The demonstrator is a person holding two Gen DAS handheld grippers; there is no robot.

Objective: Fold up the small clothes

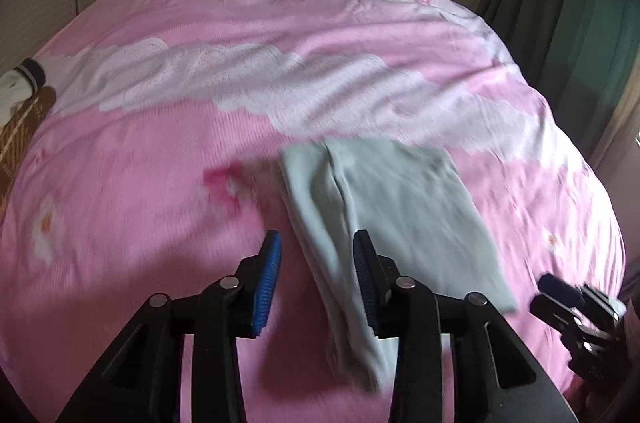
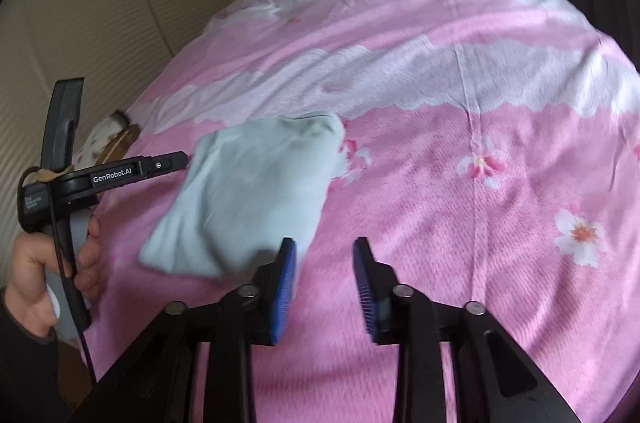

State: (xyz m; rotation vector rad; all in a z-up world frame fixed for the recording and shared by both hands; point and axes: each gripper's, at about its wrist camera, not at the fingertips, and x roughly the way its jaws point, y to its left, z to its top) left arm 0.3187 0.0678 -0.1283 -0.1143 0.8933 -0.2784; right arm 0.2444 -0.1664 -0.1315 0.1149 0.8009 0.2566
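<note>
A pale mint-green garment (image 1: 400, 199) lies folded into a rough rectangle on the pink flowered bed cover (image 1: 160, 183). My left gripper (image 1: 316, 279) hangs over the garment's near left edge. Its jaws stand apart, and a fold of the cloth runs between them without being pinched. In the right wrist view the same garment (image 2: 248, 191) lies left of centre. My right gripper (image 2: 326, 283) is open over bare cover, and its left finger (image 2: 286, 283) is just in front of the garment's near corner. A hand (image 2: 28, 263) holds the left gripper (image 2: 182, 159) at the garment's left side.
More clothing, brown and white with a dark striped cuff (image 1: 24, 91), lies at the bed's left edge. A green curtain (image 1: 580, 3) hangs to the right of the bed and a beige wall (image 2: 100, 3) stands behind it. The right gripper (image 1: 548, 287) shows at the lower right.
</note>
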